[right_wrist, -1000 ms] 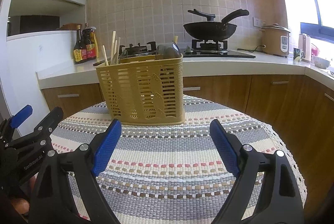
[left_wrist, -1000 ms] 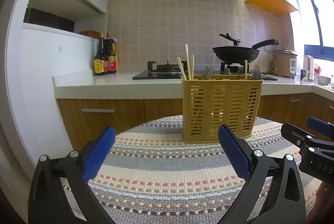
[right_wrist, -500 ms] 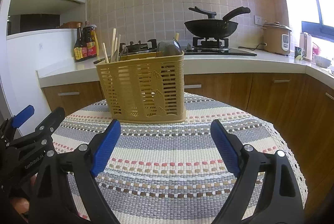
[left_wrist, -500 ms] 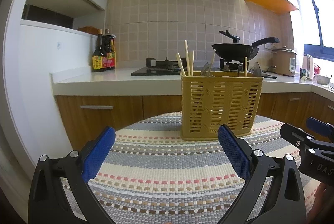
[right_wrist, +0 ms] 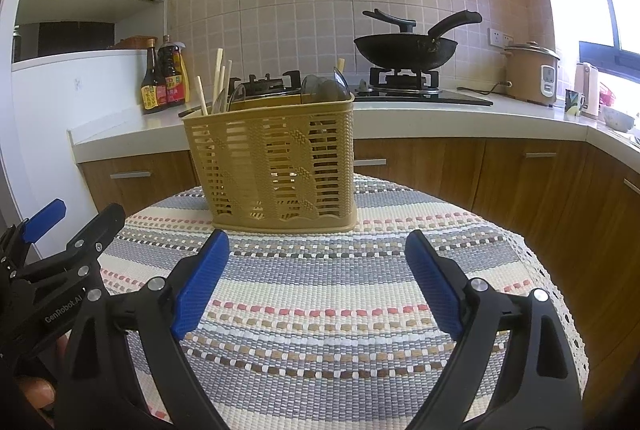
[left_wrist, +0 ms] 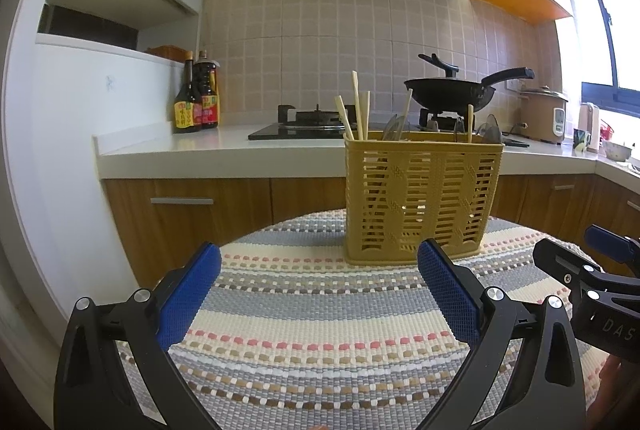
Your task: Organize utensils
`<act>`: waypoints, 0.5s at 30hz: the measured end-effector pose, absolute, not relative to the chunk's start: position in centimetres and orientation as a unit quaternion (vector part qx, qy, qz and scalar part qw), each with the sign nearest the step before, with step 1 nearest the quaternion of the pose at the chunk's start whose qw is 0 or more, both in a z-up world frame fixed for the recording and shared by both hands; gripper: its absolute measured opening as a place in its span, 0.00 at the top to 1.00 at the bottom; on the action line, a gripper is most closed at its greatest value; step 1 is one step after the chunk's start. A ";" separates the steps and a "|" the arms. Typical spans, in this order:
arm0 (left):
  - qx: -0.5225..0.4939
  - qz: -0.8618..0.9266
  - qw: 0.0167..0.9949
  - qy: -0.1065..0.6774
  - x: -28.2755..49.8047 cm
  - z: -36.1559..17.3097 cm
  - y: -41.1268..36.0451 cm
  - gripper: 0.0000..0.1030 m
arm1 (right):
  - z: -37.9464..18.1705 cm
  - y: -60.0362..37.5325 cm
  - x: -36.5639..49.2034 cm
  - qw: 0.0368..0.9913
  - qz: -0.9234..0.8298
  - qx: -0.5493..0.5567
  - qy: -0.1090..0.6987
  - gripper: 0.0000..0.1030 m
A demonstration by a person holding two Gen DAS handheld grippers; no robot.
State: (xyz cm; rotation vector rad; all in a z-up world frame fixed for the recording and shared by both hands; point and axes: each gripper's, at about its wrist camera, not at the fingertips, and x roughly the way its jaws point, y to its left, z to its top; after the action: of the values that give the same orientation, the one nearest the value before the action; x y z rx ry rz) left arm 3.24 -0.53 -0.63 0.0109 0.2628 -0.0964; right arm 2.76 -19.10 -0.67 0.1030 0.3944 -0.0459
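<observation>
A tan slotted plastic utensil basket [left_wrist: 420, 197] [right_wrist: 276, 165] stands upright at the far side of a round table with a striped woven cloth [left_wrist: 320, 330] [right_wrist: 320, 302]. Wooden chopsticks [left_wrist: 358, 113] [right_wrist: 218, 79] and clear spoons [left_wrist: 490, 127] [right_wrist: 324, 87] stick up out of it. My left gripper [left_wrist: 318, 262] hangs open over the cloth, short of the basket, nothing between its blue pads. My right gripper [right_wrist: 316, 250] is likewise open and empty, just in front of the basket. Each gripper shows at the edge of the other's view.
Behind the table runs a white kitchen counter [left_wrist: 208, 145] with wooden cabinets, two sauce bottles [left_wrist: 198, 101], a gas hob, a black wok [right_wrist: 406, 47], a rice cooker [right_wrist: 530, 73] and cups at the right. A hand's fingers show at the lower left of the right wrist view.
The left wrist view has tilted up very slightly; the basket sits a touch lower in frame. Both grippers stay open and in place.
</observation>
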 end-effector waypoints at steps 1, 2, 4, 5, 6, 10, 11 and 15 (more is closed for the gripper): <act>0.005 -0.048 0.990 0.132 3.3 -0.6 -0.5 0.07 | -0.7 -19.1 2.8 0.979 -0.023 0.051 0.196 0.17; 0.004 -0.049 0.990 0.133 3.3 -0.7 -0.6 0.07 | -0.7 -19.1 2.8 0.979 -0.023 0.051 0.196 0.17; 0.003 -0.049 0.990 0.134 3.4 -0.7 -0.5 0.07 | -0.7 -19.1 2.8 0.979 -0.023 0.051 0.196 0.17; 0.003 -0.049 0.990 0.135 3.5 -0.7 -0.5 0.07 | -0.7 -19.1 2.8 0.979 -0.023 0.052 0.196 0.17; 0.003 -0.050 0.989 0.136 3.5 -0.7 -0.6 0.07 | -0.7 -19.1 2.7 0.979 -0.023 0.052 0.196 0.17; 0.004 -0.051 0.989 0.137 3.4 -0.7 -0.7 0.07 | -0.7 -19.1 2.7 0.979 -0.024 0.051 0.197 0.17; 0.004 -0.052 0.989 0.137 3.4 -0.7 -0.7 0.07 | -0.7 -19.1 2.7 0.979 -0.024 0.051 0.197 0.17; 0.006 -0.053 0.989 0.137 3.3 -0.7 -0.8 0.07 | -0.9 -19.0 2.8 0.978 -0.026 0.049 0.199 0.16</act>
State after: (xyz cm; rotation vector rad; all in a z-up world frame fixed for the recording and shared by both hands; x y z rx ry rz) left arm 3.34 -0.75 -0.69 0.0113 0.2757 -0.1060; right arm 2.76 -18.99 -0.86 0.0983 0.4007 -0.0516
